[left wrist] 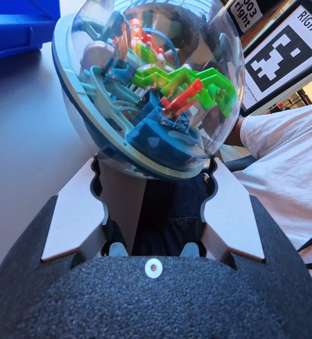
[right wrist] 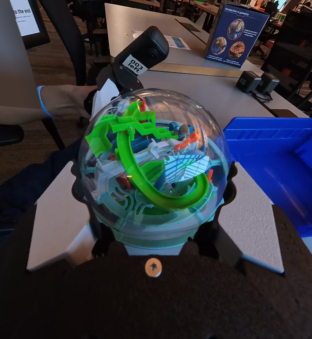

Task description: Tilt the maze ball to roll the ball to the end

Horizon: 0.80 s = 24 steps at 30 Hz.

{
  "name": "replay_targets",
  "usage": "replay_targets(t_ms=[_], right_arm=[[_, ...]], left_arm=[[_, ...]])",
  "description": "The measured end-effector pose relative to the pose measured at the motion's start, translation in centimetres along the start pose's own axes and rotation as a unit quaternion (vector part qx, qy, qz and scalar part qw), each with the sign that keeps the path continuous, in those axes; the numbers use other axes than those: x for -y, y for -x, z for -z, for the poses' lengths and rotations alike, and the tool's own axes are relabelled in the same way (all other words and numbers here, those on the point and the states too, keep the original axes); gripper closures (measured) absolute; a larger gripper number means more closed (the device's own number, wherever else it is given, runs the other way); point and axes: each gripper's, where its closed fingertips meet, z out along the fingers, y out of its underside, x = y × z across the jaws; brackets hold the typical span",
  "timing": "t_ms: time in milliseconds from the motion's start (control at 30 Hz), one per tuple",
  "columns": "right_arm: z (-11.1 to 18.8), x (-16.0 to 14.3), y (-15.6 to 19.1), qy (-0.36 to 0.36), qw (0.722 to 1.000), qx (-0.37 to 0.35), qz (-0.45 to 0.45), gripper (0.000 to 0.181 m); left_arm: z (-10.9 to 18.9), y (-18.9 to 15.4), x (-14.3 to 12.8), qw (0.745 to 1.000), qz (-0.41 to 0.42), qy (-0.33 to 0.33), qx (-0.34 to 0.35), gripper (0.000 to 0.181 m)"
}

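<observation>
The maze ball (left wrist: pixel 151 82) is a clear sphere with green, orange and blue tracks inside and a white-and-blue rim. It is held up off the table between both grippers and is tilted. My left gripper (left wrist: pixel 154 163) grips its lower end with its spread fingertips. My right gripper (right wrist: pixel 153 165) is shut on the maze ball (right wrist: pixel 151 183), which sits deep between its fingers. A small grey ball (right wrist: pixel 183 129) seems to sit by blue posts near the top. The left gripper's camera (right wrist: pixel 146 49) shows behind the sphere.
A blue bin (right wrist: pixel 280 165) stands on the grey table (right wrist: pixel 188 86) to the right, and shows in the left wrist view (left wrist: pixel 14 27). A blue box (right wrist: pixel 234 36) and two small black cubes (right wrist: pixel 258 83) stand farther back. A person's white shirt (left wrist: pixel 280 165) is close.
</observation>
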Motion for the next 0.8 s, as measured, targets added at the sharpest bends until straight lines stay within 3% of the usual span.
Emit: replay_targets(t_ms=[300, 567, 800], right_arm=[[0.22, 0.13, -0.13, 0.021, 0.998, -0.009, -0.064, 0.028], [0.1, -0.14, 0.03, 0.058, 0.997, -0.003, -0.047, 0.028], [-0.12, -0.04, 0.15, 0.064, 0.997, 0.035, -0.022, 0.028]], left_arm=[[-0.3, -0.23, 0.0, 0.999, -0.018, -0.017, 0.023, 0.067], [-0.58, -0.36, -0.45, 0.999, -0.026, -0.014, 0.034, 0.067], [-0.15, 0.62, -0.13, 0.999, -0.023, -0.012, 0.044, 0.049]])
